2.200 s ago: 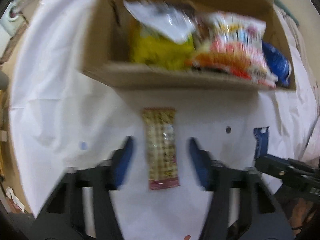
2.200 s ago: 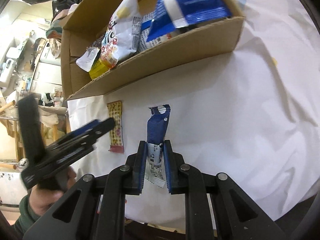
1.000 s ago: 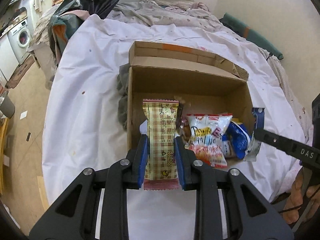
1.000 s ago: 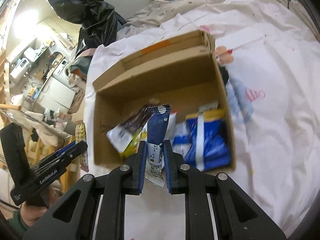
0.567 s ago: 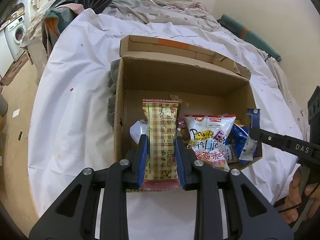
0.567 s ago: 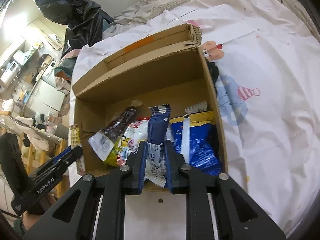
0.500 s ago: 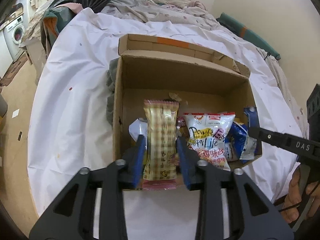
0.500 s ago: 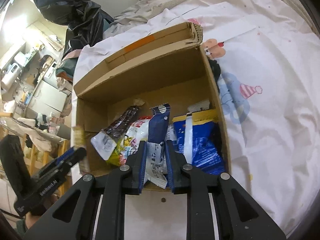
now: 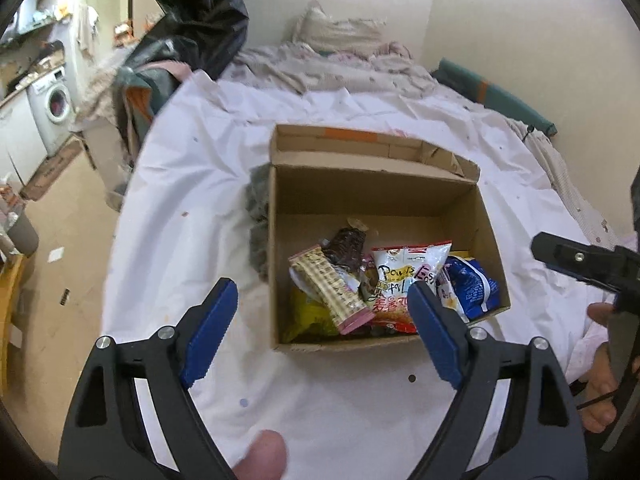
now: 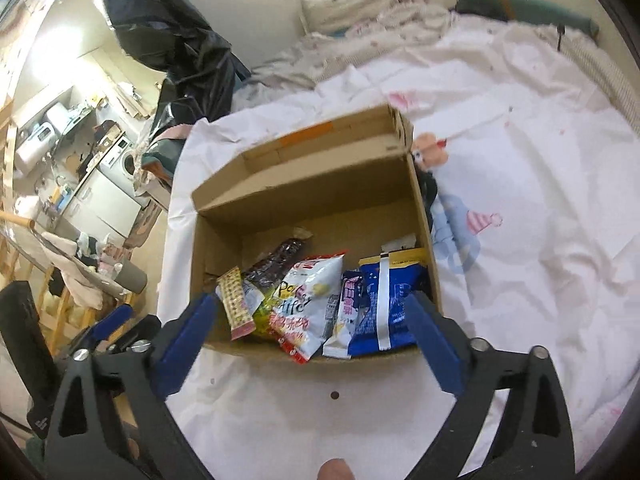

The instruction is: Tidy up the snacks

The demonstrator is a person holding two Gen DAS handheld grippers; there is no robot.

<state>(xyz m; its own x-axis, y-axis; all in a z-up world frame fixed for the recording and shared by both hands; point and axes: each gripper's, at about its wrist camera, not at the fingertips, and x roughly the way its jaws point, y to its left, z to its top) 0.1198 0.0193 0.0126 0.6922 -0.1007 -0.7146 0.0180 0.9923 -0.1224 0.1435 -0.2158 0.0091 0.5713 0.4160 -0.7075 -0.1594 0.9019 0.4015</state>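
Observation:
An open cardboard box (image 9: 372, 196) (image 10: 320, 184) stands on the white sheet and holds several snack packs. The plaid yellow bar (image 9: 330, 288) (image 10: 237, 304) lies at its front left on a yellow bag (image 9: 308, 312). A white chips bag (image 9: 400, 284) (image 10: 308, 304) lies in the middle. The small blue and white packet (image 10: 348, 312) leans beside a big blue bag (image 9: 472, 284) (image 10: 388, 300). My left gripper (image 9: 324, 328) is open and empty above the box front. My right gripper (image 10: 312, 340) is open and empty, also near the box front.
A dark brown wrapper (image 9: 346, 248) lies further back in the box. A grey cloth (image 9: 258, 216) sits against the box's left side. A rumpled blanket and pillow (image 9: 336, 48) lie behind. The sheet's left edge (image 9: 128, 208) drops to the floor.
Both grippers opened and pulled back from the box. The plaid bar and the small blue packet dropped from the jaws and now lie in the box.

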